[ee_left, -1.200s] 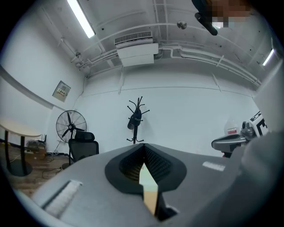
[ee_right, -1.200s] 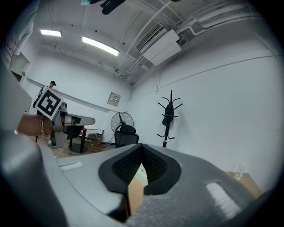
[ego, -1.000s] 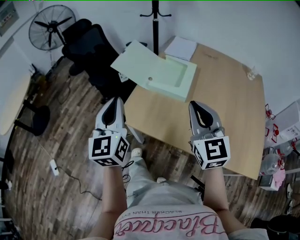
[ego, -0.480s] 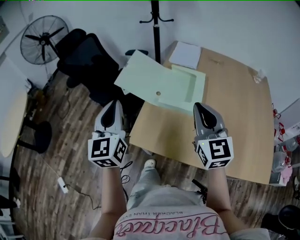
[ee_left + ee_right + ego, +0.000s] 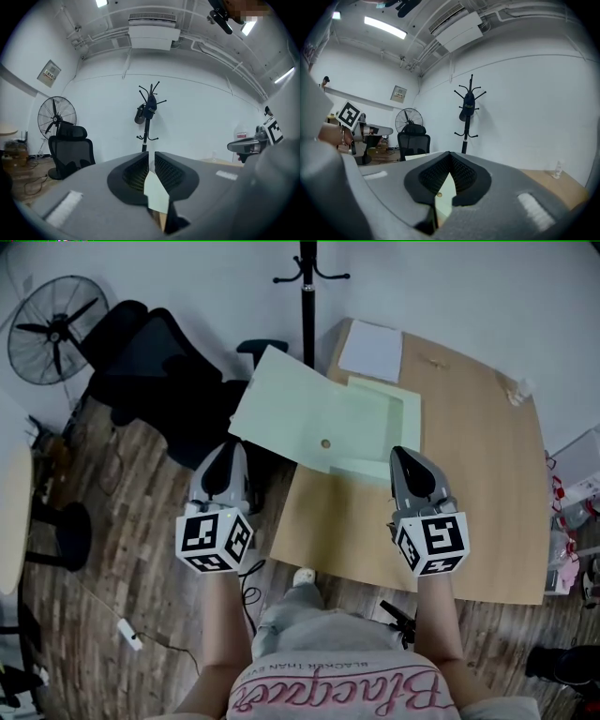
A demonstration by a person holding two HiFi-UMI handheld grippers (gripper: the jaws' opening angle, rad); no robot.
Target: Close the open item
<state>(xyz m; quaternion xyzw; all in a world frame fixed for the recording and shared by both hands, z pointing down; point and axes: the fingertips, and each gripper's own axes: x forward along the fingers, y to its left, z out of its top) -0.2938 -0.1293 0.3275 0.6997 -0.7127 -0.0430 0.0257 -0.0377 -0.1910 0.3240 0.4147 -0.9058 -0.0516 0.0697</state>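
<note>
Head view: box (image 5: 349, 424) beyond hand-held gripper (image 5: 402, 456)

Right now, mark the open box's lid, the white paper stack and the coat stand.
box lid (image 5: 292, 413): head view, middle of the open flap.
white paper stack (image 5: 371, 350): head view, centre of top sheet.
coat stand (image 5: 146, 131): left gripper view, on the pole.

Left gripper (image 5: 228, 448) opening, empty; right (image 5: 400, 454) shut

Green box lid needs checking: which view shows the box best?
Head view: the green box lies open, its lid spread past the table edge. Both gripper views catch only a pale sliver of it.
</note>
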